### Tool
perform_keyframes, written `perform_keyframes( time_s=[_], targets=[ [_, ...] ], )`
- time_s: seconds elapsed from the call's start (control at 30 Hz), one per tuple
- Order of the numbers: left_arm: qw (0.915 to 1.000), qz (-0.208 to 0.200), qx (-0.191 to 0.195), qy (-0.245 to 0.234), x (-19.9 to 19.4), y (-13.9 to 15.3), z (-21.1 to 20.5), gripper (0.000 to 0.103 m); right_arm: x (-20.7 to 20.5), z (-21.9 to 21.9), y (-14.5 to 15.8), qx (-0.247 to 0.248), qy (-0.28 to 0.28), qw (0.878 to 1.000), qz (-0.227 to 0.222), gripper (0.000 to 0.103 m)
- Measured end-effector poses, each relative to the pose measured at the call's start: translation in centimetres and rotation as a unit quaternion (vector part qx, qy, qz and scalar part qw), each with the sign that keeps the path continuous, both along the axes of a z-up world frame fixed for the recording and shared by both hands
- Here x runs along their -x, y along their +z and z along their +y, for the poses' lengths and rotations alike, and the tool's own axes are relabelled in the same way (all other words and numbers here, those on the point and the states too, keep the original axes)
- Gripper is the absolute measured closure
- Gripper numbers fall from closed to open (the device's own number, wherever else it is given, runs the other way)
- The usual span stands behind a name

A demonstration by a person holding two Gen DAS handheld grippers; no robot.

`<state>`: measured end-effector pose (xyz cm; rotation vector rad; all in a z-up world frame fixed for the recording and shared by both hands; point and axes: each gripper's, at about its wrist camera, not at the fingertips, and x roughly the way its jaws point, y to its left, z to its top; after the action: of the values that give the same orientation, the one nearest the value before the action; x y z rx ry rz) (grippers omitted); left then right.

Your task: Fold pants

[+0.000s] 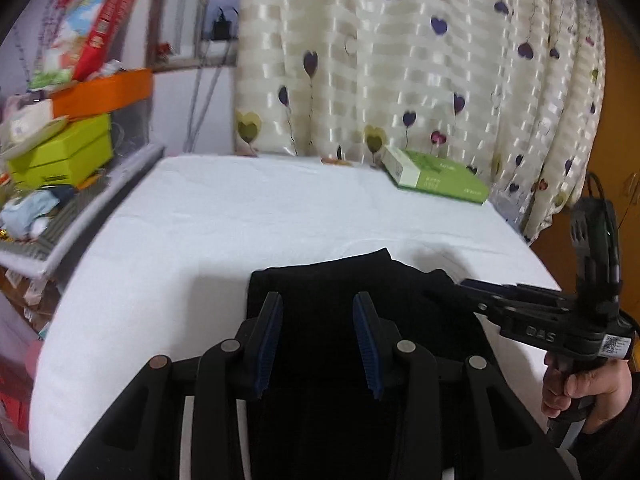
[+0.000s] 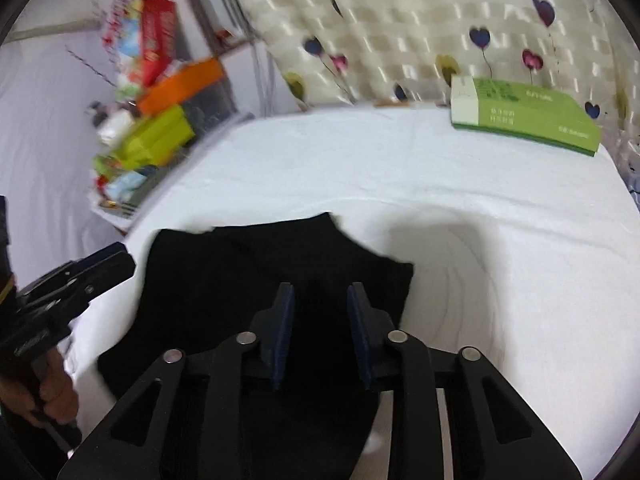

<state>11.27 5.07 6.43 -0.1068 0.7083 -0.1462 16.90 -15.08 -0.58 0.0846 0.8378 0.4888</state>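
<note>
The black pants [image 1: 340,296] lay folded into a compact dark bundle near the front edge of a table covered with a white cloth [image 1: 240,216]. The left gripper [image 1: 318,344] hung above the pants with its jaws apart and nothing between the blue pads [image 1: 268,344]. The right gripper [image 2: 320,336] also stood open over the right part of the bundle, empty (its pads looked clear of the fabric, though the blur made contact hard to judge). In the left view the right gripper reached in from the side, its tips at the pants' right edge, held by a hand [image 1: 580,392]. A green box [image 2: 528,116] sat at the far right corner, before a heart-patterned curtain [image 1: 400,60]. Colourful boxes [image 1: 80,120] were stacked on the left.
</note>
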Motion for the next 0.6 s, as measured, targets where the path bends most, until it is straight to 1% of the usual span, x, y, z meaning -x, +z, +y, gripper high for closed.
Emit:
perform_keyframes(
  time_s=[0.07, 0.1, 0.17, 0.23, 0.27, 0.33, 0.37, 0.4, 0.47, 0.53, 0.6],
  targets=[
    [0.9998, 0.019, -0.003, -0.006, -1.8, -1.2, -0.4, 0.064, -1.4, 0.2, -1.3, 0.033, -0.003, 0.999, 0.016, 0.082],
    [0.9995, 0.030, -0.011, -0.002, -2.6, -1.9, -0.4, 0.064, -1.9, 0.1, -1.8, 0.039, -0.004, 0.999, 0.022, 0.087],
    [0.9986, 0.049, -0.020, 0.005, -3.6, -3.2, -0.3, 0.064, -2.1, -0.3, -1.9, 0.029, 0.001, 0.999, 0.015, 0.088],
    [0.9982, 0.058, -0.012, 0.002, -3.8, -4.2, 0.0, 0.063, -1.8, -0.4, -2.0, 0.031, 0.005, 0.999, 0.008, 0.088],
    [0.9983, 0.057, -0.011, 0.001, -3.8, -4.7, 0.1, 0.062, -1.8, -0.5, -2.0, 0.028, 0.005, 1.000, 0.007, 0.088],
    [0.9987, 0.049, -0.013, -0.003, -3.5, -4.8, 0.2, 0.062, -1.6, -1.1, -1.8, 0.012, -0.005, 1.000, 0.015, 0.087],
    [0.9987, 0.050, -0.008, -0.002, -3.3, -4.6, 0.4, 0.062, -0.8, -1.3, -1.2, 0.009, -0.014, 1.000, 0.007, 0.085],
    [0.9987, 0.051, -0.003, 0.001, -3.0, -4.3, 0.6, 0.062, 0.7, -1.4, -0.3, 0.011, -0.016, 1.000, -0.013, 0.085],
    [0.9989, 0.046, 0.001, 0.010, -1.4, -3.5, 1.2, 0.062, 3.6, -1.3, 1.0, 0.007, -0.006, 0.999, -0.041, 0.085],
    [0.9995, 0.031, 0.006, 0.009, 0.7, -2.7, 1.5, 0.062, 7.1, -1.0, 1.6, 0.004, 0.015, 0.998, -0.054, 0.085],
    [0.9998, 0.018, 0.005, 0.005, 3.2, -2.2, 1.4, 0.062, 9.5, -0.5, 1.4, 0.010, 0.027, 0.998, -0.058, 0.082]
  ],
)
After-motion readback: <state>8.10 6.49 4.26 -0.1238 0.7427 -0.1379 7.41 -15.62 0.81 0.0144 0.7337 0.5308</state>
